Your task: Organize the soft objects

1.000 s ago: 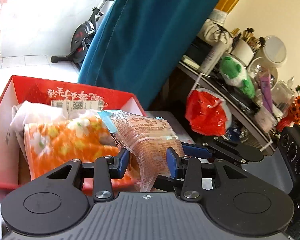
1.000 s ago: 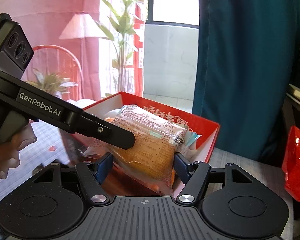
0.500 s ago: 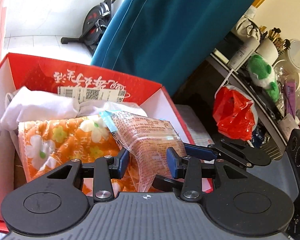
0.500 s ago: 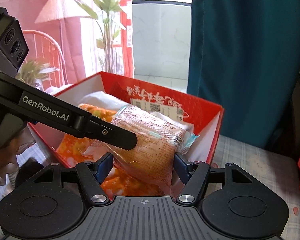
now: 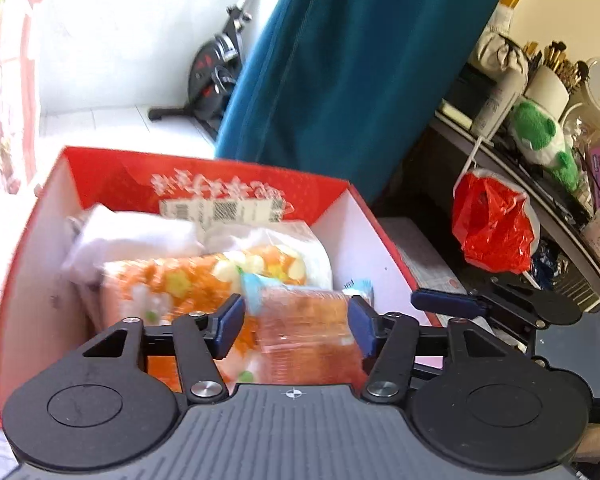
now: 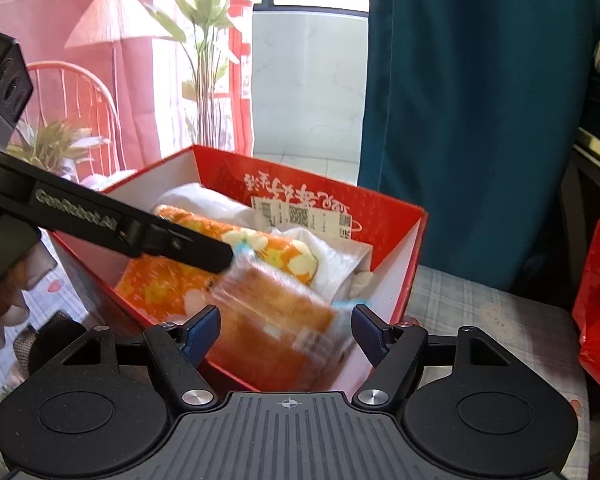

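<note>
Both grippers are letting go: the left gripper [image 5: 296,330] and the right gripper [image 6: 286,330] are opening their jaws, pads now clear of the wrapped bread packet [image 6: 276,320] that they were pinching a second ago. It is dropping, blurred, into the red box [image 5: 112,176], onto the orange floral cloth [image 5: 180,284]. By my reading, this item is nearly stowed.

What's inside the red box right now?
In the red box: white cloth, orange floral cloth, a clear-wrapped bread pack on top, blurred, between both grippers' opening jaws. Whatever lies beneath them and the box floor are covered.
</note>
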Tool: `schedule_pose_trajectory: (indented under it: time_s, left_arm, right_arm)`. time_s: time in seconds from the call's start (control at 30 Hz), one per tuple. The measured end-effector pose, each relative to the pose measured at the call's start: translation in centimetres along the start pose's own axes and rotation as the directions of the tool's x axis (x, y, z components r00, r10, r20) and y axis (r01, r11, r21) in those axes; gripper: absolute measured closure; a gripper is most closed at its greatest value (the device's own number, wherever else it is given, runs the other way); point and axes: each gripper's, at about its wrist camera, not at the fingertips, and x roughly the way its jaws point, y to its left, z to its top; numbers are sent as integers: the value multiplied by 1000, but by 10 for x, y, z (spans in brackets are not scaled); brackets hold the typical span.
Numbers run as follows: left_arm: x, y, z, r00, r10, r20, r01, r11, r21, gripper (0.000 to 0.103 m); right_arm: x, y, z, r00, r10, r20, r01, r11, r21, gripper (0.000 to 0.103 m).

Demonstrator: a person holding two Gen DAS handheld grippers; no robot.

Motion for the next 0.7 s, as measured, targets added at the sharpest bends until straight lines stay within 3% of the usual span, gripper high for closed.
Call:
schedule_pose_trajectory:
  time_s: [0.4, 0.7]
  left_arm:
    - [-87, 1, -37, 987, 138, 82, -142, 989, 44, 37]
    - [-133, 26, -98, 974, 225, 27, -225, 974, 4, 38]
  right_arm:
    - [-42, 49, -11, 995, 65, 77, -65, 998, 4, 35]
    - [-55, 99, -37, 987, 150, 63, -149, 989, -23, 40]
